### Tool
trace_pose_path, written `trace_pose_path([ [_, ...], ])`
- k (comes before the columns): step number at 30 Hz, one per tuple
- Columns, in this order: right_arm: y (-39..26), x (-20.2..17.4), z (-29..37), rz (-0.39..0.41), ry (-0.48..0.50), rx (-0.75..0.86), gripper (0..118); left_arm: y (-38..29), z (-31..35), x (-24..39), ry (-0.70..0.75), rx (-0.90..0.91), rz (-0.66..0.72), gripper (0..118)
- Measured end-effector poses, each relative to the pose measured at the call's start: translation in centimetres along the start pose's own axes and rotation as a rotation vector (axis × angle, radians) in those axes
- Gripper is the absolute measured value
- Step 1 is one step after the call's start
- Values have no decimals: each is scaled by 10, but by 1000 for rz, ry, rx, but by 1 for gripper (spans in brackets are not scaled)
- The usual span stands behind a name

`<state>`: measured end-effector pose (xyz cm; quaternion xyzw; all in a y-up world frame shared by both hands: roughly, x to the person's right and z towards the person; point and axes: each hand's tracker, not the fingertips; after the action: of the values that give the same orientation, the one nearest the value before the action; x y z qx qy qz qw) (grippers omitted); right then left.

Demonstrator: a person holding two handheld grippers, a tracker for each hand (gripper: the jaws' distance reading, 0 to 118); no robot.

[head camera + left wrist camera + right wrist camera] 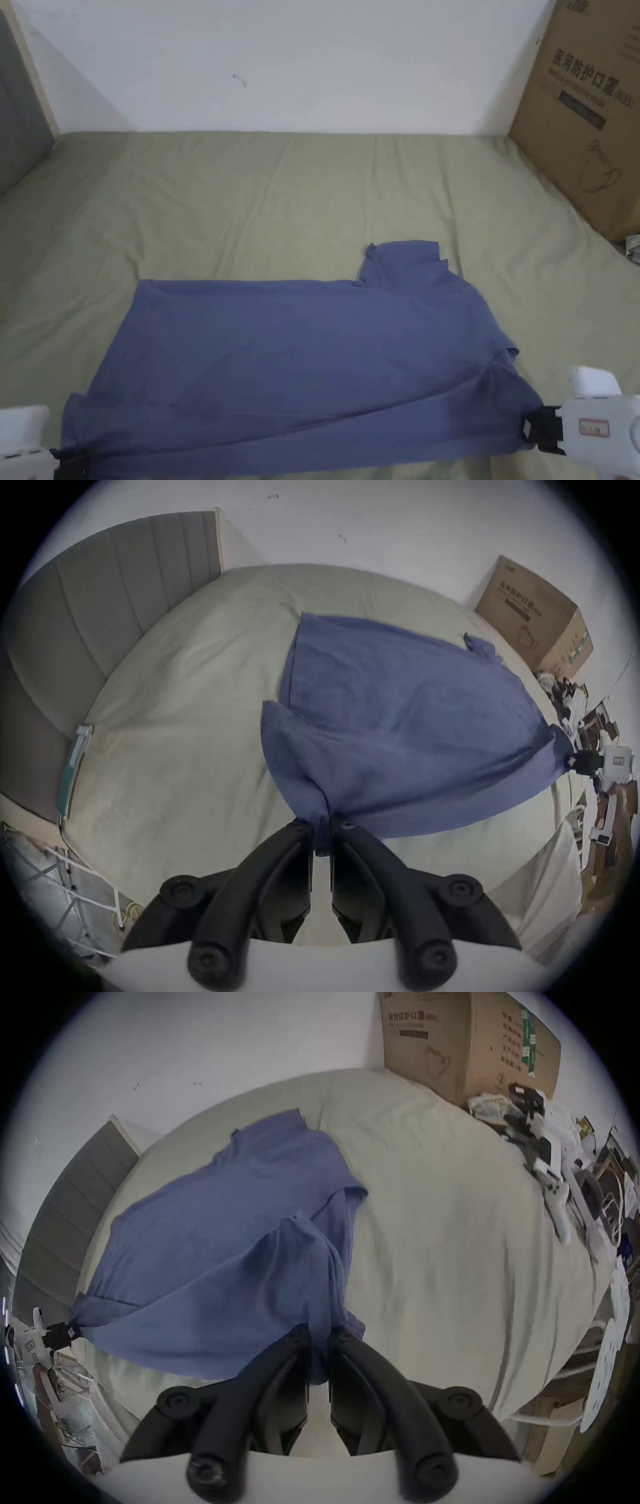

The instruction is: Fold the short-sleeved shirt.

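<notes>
At the far left stands a grey padded headboard point(86, 618), with the bed's pale green sheet point(281, 187) running from it toward the white wall behind. At the near left corner of the bed, the left tongs point(322, 830) are closed on a bunched corner of the blue short-sleeved shirt point(300, 369); in the left gripper view both black jaws press on the gathered cloth, a little of which pokes down between them. The shirt lies across the near middle of the sheet, mostly flat, its near edge drawn taut between the two corners (the cloth there rises slightly off the sheet). One sleeve point(406, 262) sticks out toward the wall on the right half. At the near right, the right tongs point(318, 1335) are clamped on the shirt's other bunched corner, both jaws pinching folds of fabric. Further right, a brown cardboard box point(587, 106) sits on the bed against the wall, and beyond the bed's right edge lies a jumble of white and dark items point(540, 1141), too small to tell apart.
</notes>
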<state>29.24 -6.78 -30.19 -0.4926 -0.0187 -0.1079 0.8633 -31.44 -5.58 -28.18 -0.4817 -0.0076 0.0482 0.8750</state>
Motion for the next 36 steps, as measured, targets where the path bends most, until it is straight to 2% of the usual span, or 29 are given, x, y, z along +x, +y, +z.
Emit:
trace_pose_path([
  [2,-14,5,-9,-33,3,-10,20,-9,-6,-2,1,-17,3,11],
  [3,-17,6,-12,-40,-8,-29,33,-13,-9,-5,-1,-11,23,22],
  [4,-20,7,-14,-34,-46,-41,52,-13,-12,-8,1,-19,50,52],
  [5,-21,7,-14,-24,-71,-41,65,-11,-14,-10,27,-37,64,74],
  [6,-21,8,-11,-18,-79,-34,68,-10,-15,-11,47,-44,60,88],
  [7,-19,8,-6,-16,-76,-27,68,-9,-12,-13,47,-31,59,94],
  [14,34,-14,28,27,-32,127,68,40,16,0,-7,95,67,94],
  [16,55,-23,24,33,6,136,68,56,12,7,-20,112,46,90],
  [17,64,-28,21,34,17,140,67,62,9,11,-26,113,41,79],
  [18,72,-35,16,38,24,145,61,68,3,18,-32,110,30,56],
  [19,79,-41,10,45,28,148,31,73,-3,22,-35,109,21,12],
  [20,84,-48,2,47,21,141,0,75,-12,25,-19,104,17,0],
  [21,86,-54,-7,40,5,134,1,76,-19,30,6,104,13,0],
  [23,91,-56,-23,46,52,63,0,81,-28,37,-13,79,0,0],
  [26,110,-56,-44,52,29,64,0,96,-34,38,-9,78,-8,0],
  [29,149,-49,-64,16,40,83,0,115,-47,42,-2,77,-14,0],
  [30,164,-48,-71,-1,30,105,1,124,-52,41,-4,79,-12,0],
  [31,180,-47,-80,1,21,112,16,130,-57,43,-7,79,-9,0],
  [33,215,-44,-102,22,2,84,68,138,-69,49,-18,79,-8,0],
  [34,228,-44,-115,57,-25,56,74,144,-76,51,-22,76,-7,0],
  [36,250,-47,-132,98,-58,36,73,148,-88,56,-32,68,-5,0],
])
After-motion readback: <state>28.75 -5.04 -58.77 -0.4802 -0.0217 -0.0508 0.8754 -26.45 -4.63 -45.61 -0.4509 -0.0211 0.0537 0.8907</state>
